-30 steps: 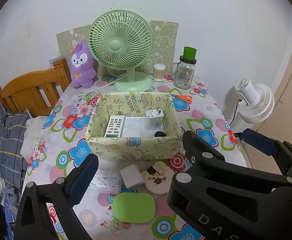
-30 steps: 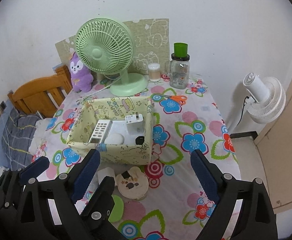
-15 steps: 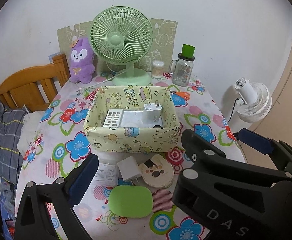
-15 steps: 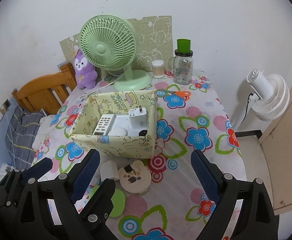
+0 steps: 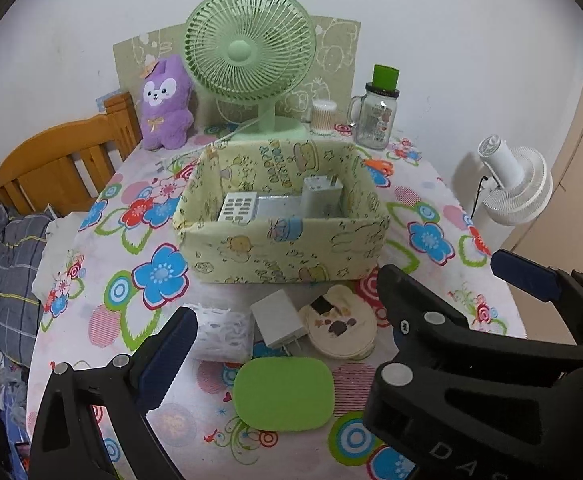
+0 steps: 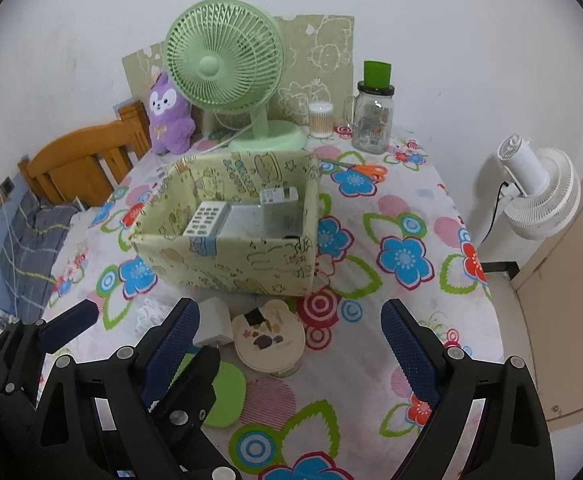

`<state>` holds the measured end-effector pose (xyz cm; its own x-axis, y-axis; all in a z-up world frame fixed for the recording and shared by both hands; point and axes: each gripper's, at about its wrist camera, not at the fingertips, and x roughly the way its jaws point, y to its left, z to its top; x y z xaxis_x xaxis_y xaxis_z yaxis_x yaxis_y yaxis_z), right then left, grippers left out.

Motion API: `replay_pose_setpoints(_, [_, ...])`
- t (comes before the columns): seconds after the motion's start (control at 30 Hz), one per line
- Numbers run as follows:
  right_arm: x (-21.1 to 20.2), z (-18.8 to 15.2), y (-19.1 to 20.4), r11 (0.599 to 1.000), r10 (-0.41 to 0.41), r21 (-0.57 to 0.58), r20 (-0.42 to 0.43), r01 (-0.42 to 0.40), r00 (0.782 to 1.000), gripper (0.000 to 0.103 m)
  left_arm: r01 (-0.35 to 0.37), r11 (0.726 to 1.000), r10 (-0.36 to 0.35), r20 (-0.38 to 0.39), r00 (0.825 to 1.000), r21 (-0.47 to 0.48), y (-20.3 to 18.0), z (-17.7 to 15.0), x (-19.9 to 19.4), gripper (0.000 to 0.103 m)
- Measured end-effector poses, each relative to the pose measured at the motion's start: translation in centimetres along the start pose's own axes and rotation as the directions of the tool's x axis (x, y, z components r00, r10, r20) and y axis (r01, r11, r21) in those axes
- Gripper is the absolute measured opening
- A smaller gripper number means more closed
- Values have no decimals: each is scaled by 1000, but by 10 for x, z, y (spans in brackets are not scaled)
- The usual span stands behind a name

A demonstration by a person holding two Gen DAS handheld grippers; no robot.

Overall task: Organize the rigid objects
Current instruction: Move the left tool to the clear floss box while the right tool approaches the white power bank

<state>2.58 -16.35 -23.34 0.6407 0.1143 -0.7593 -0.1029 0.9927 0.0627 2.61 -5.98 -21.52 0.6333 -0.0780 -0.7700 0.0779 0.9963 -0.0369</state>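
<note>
Both grippers hover side by side above the near edge of the flower-print tablecloth (image 6: pixel 403 208). The right gripper (image 6: pixel 287 340) stands wide apart and empty, and so does the left gripper (image 5: pixel 287 344). Just ahead of the left gripper's fingers lie a flat green rounded-rectangle case (image 5: pixel 283 394), a white plug-in charger (image 5: pixel 277 322) and a round cream bear-shaped tin (image 5: pixel 339 328). Beyond them stands the yellow cartoon-print fabric box (image 5: pixel 283 252), holding a white remote control (image 5: pixel 237 208) and a white adapter (image 5: pixel 321 196).
</note>
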Motion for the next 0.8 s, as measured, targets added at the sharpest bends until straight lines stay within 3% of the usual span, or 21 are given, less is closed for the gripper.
replay_pose_setpoints(0.8, [59, -26, 30, 999, -21, -33, -76, 19, 997, 94, -20, 998, 26, -93, 995, 61, 37, -27, 57, 98])
